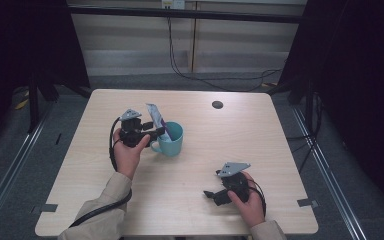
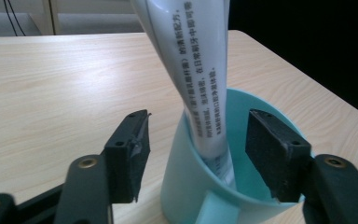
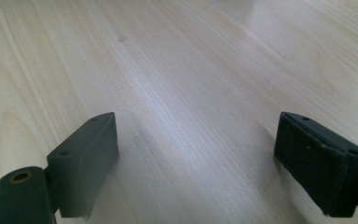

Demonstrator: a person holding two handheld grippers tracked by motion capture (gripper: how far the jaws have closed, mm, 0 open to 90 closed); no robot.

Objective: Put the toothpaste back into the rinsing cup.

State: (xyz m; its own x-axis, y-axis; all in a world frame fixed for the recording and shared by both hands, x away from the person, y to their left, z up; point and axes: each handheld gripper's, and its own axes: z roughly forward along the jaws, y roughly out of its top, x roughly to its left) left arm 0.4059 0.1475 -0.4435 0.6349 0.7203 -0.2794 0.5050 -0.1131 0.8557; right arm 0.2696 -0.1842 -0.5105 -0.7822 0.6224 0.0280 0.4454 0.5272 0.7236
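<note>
Tube [image 2: 196, 70] upright in cup [image 2: 242, 186], between parted left tongs [image 2: 198, 154].

Tube [image 1: 156, 119] in mug [image 1: 172, 140], mid-table [image 1: 240, 135]; left tool [image 1: 156, 133] beside mug.

A lab-like recording space: a bare wooden counter [image 1: 260, 150] stands on grey carpet [image 1: 20, 165], flanked by black curtains [image 1: 365, 75], with floor rails [image 1: 325, 170], taped marks [image 1: 307, 202] and loose cables [image 1: 200, 75] along a panelled wall [image 1: 130, 45].
</note>
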